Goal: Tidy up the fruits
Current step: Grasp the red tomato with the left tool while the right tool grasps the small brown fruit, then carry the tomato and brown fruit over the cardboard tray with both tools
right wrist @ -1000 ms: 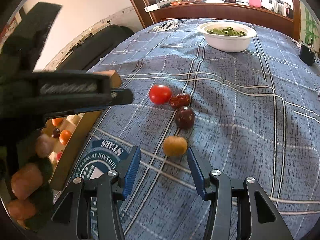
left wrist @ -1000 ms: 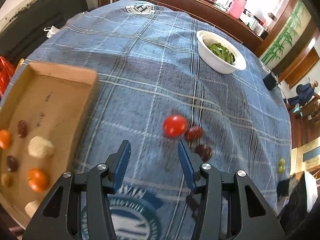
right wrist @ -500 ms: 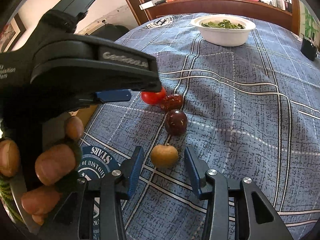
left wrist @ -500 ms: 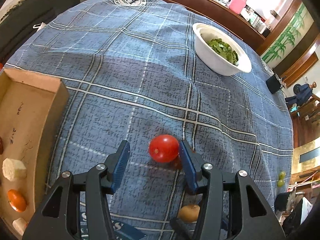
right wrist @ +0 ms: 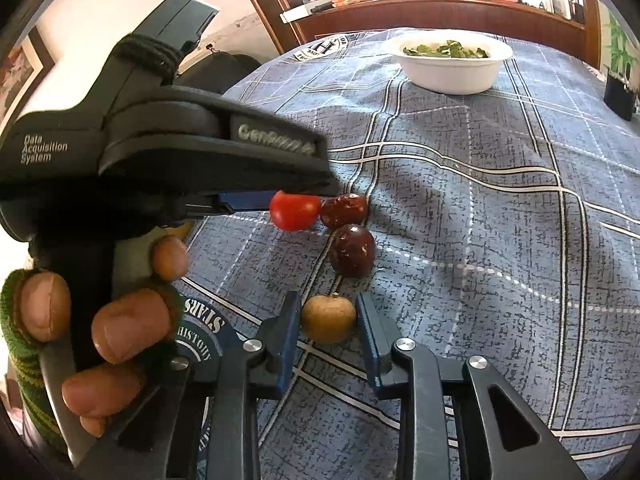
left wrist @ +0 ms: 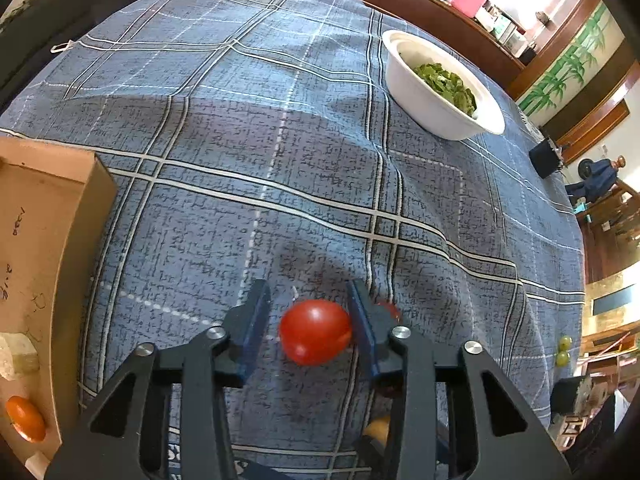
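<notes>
Surface: blue plaid cloth [left wrist: 248, 208]; white bowl [left wrist: 436, 92] of greens toward the far edge, cardboard tray [left wrist: 44, 240] at the left edge.
Left claw [left wrist: 308, 322]: jaws have just been closing around the tomato [left wrist: 314, 332]; right pad touches it, left pad stands just clear.
Right claw [right wrist: 328, 322]: pinching the tan fruit [right wrist: 329, 318], both pads on its sides.
Neighbours: two dark red fruits [right wrist: 352, 250] lie between the tomato and the tan fruit.
Key relation: tray lies left of both claws, nearer the left one.
</notes>
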A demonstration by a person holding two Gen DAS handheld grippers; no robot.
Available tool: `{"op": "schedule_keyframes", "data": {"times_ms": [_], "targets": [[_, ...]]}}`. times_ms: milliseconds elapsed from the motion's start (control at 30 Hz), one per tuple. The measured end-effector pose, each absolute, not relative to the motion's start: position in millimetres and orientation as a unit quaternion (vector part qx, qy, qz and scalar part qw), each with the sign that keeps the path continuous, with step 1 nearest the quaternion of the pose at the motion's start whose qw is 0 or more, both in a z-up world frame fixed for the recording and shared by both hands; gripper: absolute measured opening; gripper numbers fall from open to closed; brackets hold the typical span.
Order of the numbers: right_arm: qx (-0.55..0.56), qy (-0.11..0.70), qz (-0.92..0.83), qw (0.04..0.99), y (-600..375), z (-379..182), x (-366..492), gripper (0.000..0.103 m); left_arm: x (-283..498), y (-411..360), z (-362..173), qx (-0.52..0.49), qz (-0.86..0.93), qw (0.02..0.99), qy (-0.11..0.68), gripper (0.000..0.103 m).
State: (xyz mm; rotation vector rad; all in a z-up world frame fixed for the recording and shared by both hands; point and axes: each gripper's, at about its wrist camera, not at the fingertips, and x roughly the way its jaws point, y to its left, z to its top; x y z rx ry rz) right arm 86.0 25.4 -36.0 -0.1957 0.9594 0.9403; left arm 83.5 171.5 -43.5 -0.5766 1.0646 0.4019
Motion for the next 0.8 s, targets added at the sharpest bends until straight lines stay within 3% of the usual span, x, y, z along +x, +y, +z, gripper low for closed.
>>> {"op": "schedule_keyframes", "data": {"times_ms": [200, 367, 500, 800], "targets": [[-0.100, 0.448, 0.432, 0.776, 25, -36, 82, 0.033, 69, 164, -43, -0.261, 0.182, 0.807, 0.497, 0.037], [-0.102, 0.445, 0.429, 0.780, 20, -36, 74, 0.029, 62, 161, -43, -0.256, 0.184, 0.809, 0.497, 0.036], [-0.097, 0.442, 0.428, 0.782, 13, -33, 66, 0.029, 58, 159, -42, -0.253, 0.179, 0.811, 0.496, 0.027], [-0.072, 0.431, 0.430, 0.790, -19, -14, 50, 0.028, 22, 159, -24, -0.235, 0.217, 0.822, 0.472, 0.027]]}}
